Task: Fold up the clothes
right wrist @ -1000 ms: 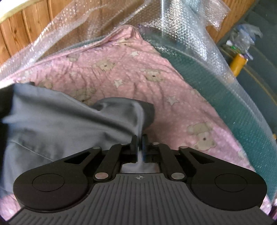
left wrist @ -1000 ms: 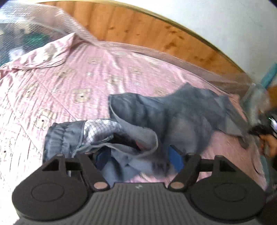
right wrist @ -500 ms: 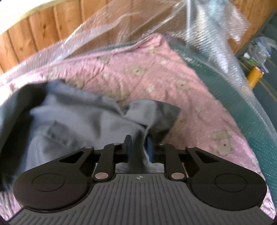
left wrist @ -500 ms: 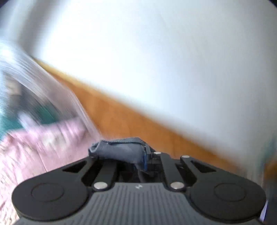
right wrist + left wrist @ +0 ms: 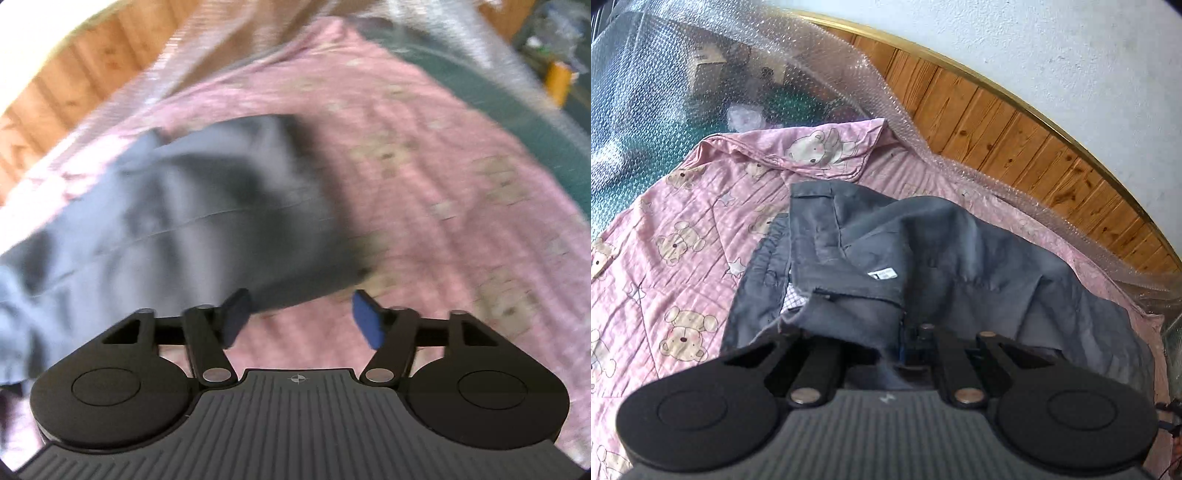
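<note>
Released now: the right gripper (image 5: 299,317), which pinched the grey fabric a second ago, has its blue pads spread wide with only pink sheet between them, the view blurred. Meanwhile the left gripper (image 5: 908,339) has gone from spread to clamped on a fold of the grey garment (image 5: 923,251), cloth draped over its fingers. That garment lies crumpled on the pink bear-print sheet (image 5: 683,236), elastic waistband and checked lining showing at left, a white label near the middle. Bubble wrap (image 5: 849,74) runs along the wooden wall panelling (image 5: 997,125) behind.
</note>
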Action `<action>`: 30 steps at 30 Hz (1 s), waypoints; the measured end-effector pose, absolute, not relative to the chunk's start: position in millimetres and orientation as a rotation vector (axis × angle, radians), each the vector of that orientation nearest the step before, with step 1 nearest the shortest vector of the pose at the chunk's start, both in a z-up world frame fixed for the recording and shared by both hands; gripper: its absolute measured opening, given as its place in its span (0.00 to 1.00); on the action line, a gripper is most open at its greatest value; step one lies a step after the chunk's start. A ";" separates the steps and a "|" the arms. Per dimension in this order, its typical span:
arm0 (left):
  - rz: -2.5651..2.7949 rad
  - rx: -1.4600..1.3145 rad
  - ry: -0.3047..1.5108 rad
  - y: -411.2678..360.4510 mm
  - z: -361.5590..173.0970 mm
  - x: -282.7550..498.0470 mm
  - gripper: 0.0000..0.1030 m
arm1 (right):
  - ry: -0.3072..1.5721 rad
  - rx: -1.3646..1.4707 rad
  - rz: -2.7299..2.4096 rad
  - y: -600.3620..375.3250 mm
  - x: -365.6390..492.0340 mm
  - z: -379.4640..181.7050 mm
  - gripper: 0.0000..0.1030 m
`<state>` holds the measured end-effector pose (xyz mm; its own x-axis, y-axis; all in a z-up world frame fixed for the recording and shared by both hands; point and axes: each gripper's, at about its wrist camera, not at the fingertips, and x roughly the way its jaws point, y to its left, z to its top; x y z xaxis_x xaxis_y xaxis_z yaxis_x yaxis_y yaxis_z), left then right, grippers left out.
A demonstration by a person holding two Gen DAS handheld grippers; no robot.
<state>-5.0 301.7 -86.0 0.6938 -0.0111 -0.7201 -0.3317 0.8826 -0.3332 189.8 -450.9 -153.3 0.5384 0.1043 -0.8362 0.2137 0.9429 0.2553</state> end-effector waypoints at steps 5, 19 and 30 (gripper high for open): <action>0.213 -0.388 0.806 300.6 -79.2 8.9 0.50 | 0.997 0.508 0.011 -435.5 187.4 -159.4 0.85; 0.168 -0.257 0.647 266.4 -23.8 27.0 0.04 | 0.747 0.690 -0.067 -458.9 199.3 -150.0 0.02; 0.127 -0.409 0.307 328.6 159.0 75.0 0.04 | 0.384 0.451 -0.015 -476.4 298.5 52.7 0.00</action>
